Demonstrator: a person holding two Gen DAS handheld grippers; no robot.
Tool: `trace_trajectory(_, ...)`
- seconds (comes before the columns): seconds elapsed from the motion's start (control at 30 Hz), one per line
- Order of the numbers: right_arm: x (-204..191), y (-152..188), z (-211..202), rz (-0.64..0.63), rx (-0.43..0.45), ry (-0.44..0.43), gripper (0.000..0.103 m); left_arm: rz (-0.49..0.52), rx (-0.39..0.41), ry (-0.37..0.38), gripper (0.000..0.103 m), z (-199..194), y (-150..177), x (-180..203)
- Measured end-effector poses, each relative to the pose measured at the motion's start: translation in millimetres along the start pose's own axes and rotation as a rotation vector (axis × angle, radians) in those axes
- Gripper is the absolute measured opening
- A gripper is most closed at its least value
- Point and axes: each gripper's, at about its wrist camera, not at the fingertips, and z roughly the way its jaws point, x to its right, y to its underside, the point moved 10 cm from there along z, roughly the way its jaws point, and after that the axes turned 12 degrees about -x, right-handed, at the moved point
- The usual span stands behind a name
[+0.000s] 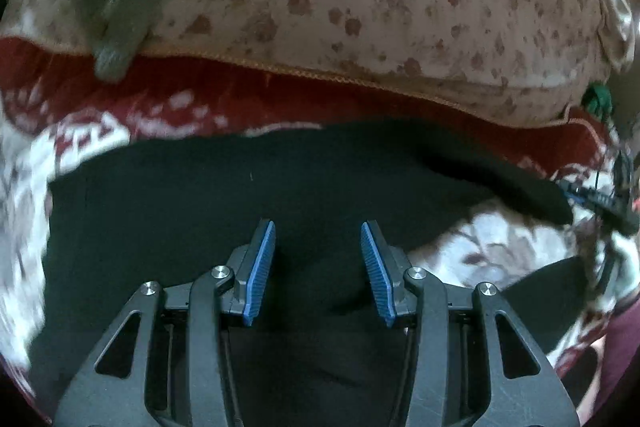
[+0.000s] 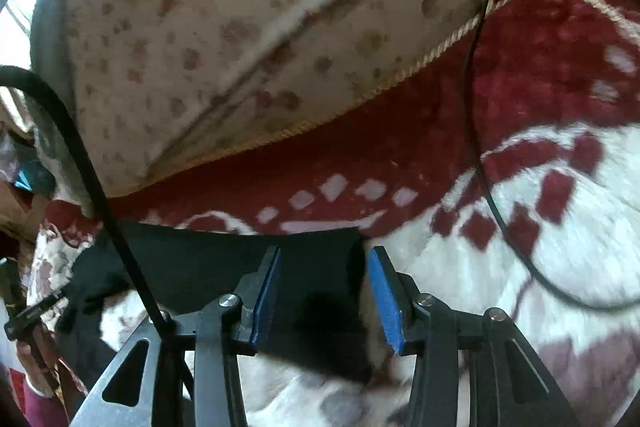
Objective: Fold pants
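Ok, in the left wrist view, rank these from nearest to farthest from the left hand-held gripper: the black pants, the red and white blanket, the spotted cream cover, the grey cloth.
From the left hand-held gripper:
1. Black pants, directly under and ahead of the open fingers.
2. Red and white blanket, the band just beyond the pants.
3. Spotted cream cover, behind the blanket's corded edge.
4. Grey cloth, far upper left, draped over the cover.

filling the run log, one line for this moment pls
pants flat on blanket | left tool open, empty | right tool open, empty
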Motion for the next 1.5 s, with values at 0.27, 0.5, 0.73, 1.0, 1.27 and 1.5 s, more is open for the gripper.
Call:
trace_trajectory(0.27,6.8,-5.2,25.6,0.005,-0.047,-0.036,0.05,0.104,-0.046,0.038,0.044,25.2,-36.6,4.8)
trace_trajectory(0.5,-0.9,-10.7,31.9,-0.043,-0.061,-0.02,0.054,0.156,-0.034,0.097,0.044,31.9,-62.0,7.7)
trace_trajectory(0.73,-11.4,-13.0,38.5,-0.129,-0.021,0.01,0.035,0.276,-0.169,0.052,0.044,69.0,-61.1,13.7)
trace_trajectory(1.0,-30.5,-16.2,41.6,-0.224,0.009,0.042,0.007,0.466,-0.088,-0.104,0.01,77.5,-57.7,34.0)
trace_trajectory(1.27,-54.3,-30.5,-6.0,-0.255,0.136,0.032,0.006,0.384,-0.004,-0.138,0.004,42.7,-61.2,27.5)
trace_trajectory(1.5,-73.1,-22.5,-70.8,-0.269,0.256,-0.032,0.006,0.367,0.093,-0.125,0.004,-21.1,-40.8,36.8)
